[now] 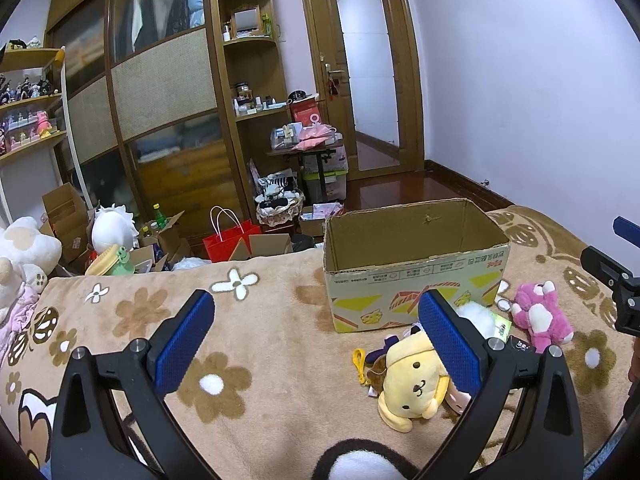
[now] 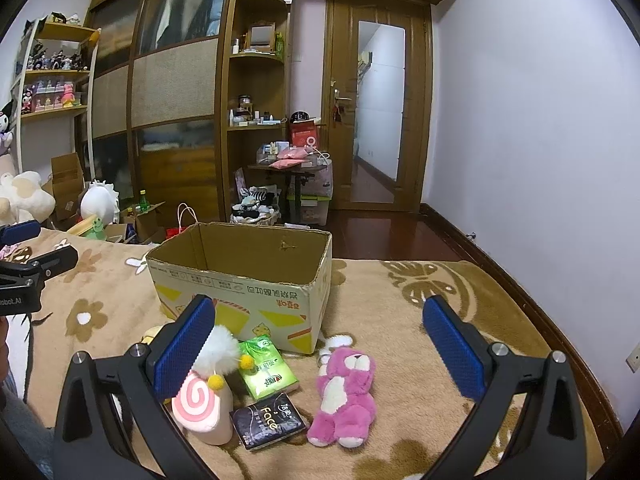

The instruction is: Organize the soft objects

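I keep both tongs wide and empty: left gripper, right gripper. The open brown cardboard box sits far so the pink plush bear and yellow plush dog near it drop in easily.

An open cardboard box stands upright at mid-frame. Below it lie a pink plush bear on its back, lower centre, and a swirl-patterned pink plush, lower left. A yellow dog plush lies face-up at lower right of the left view.
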`<control>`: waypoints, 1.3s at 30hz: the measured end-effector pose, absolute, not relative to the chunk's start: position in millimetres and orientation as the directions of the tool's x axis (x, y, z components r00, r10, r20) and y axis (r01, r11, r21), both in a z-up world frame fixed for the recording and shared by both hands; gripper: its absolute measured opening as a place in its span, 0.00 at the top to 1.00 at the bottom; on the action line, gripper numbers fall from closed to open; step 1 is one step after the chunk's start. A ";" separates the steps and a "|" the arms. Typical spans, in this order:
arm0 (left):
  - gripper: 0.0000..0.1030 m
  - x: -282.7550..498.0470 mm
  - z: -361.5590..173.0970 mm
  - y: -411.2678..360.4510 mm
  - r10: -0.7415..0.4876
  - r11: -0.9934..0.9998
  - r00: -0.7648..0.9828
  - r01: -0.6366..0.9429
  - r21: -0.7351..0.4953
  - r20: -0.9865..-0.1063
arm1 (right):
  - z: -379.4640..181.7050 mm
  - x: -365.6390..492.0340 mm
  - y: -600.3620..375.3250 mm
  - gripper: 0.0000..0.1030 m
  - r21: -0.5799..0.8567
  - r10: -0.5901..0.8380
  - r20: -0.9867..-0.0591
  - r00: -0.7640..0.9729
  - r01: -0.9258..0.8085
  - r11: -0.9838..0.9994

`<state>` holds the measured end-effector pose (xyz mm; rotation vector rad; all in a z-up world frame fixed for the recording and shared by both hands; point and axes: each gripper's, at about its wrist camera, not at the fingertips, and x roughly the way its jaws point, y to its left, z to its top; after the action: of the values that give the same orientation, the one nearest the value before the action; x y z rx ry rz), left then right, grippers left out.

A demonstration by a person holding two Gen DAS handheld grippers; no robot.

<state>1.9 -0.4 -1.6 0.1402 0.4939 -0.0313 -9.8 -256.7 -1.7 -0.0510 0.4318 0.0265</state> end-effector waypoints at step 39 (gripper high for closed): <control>0.02 1.6 -2.1 -0.7 0.004 0.990 0.880 0.065 0.128 -0.475 | -4.7 -8.1 -256.5 0.00 -0.049 0.026 -0.427 0.904 -0.051 0.998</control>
<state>1.6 -0.7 -2.1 0.1415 0.4949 -0.0319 -8.1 -256.5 -4.7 -0.0591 0.4402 0.0397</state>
